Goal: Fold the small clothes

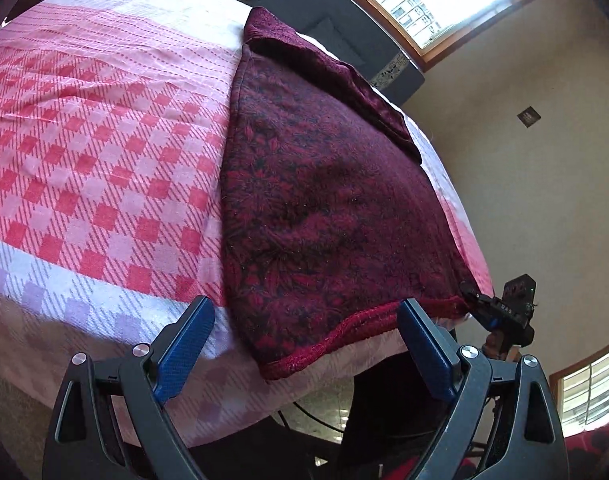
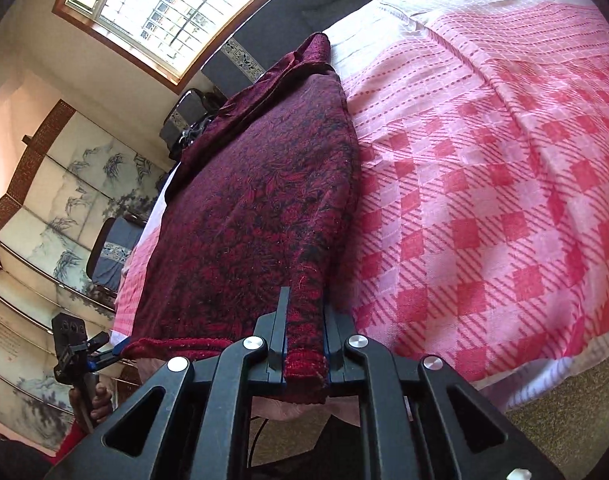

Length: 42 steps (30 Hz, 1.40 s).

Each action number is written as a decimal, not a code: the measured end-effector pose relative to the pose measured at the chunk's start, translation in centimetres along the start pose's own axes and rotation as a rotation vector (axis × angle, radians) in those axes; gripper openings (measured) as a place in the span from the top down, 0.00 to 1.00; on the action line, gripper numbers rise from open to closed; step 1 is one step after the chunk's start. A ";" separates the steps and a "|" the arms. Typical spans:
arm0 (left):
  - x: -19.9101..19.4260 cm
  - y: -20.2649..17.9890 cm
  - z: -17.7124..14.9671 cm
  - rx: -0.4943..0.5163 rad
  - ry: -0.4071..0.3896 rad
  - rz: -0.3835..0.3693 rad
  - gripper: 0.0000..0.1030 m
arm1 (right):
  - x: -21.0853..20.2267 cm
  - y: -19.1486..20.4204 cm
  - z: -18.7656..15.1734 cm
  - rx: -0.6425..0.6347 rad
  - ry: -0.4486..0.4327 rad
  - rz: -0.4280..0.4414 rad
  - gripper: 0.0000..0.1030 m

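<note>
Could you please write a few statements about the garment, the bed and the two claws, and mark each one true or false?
1. The right claw is shut on the maroon garment. True.
2. The left claw is clamped on the hem. False: it is open, pads apart.
3. The garment lies on a checked bedsheet. True.
4. The bedsheet is plain blue. False: it is pink and white.

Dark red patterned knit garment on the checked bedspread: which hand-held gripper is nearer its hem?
Right. The right hand-held gripper is shut on a hem corner of the dark red patterned knit garment. The left hand-held gripper is open, straddling the other corner without pressing it.
</note>
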State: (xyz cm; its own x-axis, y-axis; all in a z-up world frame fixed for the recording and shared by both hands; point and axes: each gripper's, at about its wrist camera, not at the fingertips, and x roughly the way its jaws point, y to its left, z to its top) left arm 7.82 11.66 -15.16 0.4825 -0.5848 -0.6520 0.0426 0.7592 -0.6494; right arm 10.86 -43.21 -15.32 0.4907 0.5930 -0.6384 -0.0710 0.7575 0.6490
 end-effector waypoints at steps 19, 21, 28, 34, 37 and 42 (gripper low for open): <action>1.8 2.1 -0.6 -0.310 -0.056 -0.302 0.11 | 0.4 -0.4 0.0 0.039 -0.016 0.061 0.83; 1.7 1.4 -0.5 -0.283 -0.080 -0.261 0.11 | 0.5 -0.2 0.0 0.030 -0.016 0.051 0.83; 0.2 0.5 -0.1 -0.171 -0.112 -0.180 0.27 | 0.7 0.3 0.1 -0.013 -0.010 0.026 0.88; 1.5 1.4 0.6 -0.237 -0.087 -0.300 0.28 | 1.1 0.4 0.2 -0.013 -0.005 0.040 0.88; 2.0 1.3 0.7 -0.238 -0.084 -0.258 0.28 | 1.2 0.4 0.3 -0.007 0.001 0.049 0.88; 2.6 1.5 1.3 -0.276 -0.107 -0.224 0.28 | 1.4 0.3 0.6 -0.003 0.016 0.043 0.88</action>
State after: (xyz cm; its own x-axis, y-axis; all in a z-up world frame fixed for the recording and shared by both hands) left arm 10.23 11.65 -17.33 0.5776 -0.6834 -0.4465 -0.0732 0.5014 -0.8621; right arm 12.00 -42.34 -15.75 0.4732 0.6293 -0.6165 -0.0945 0.7320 0.6747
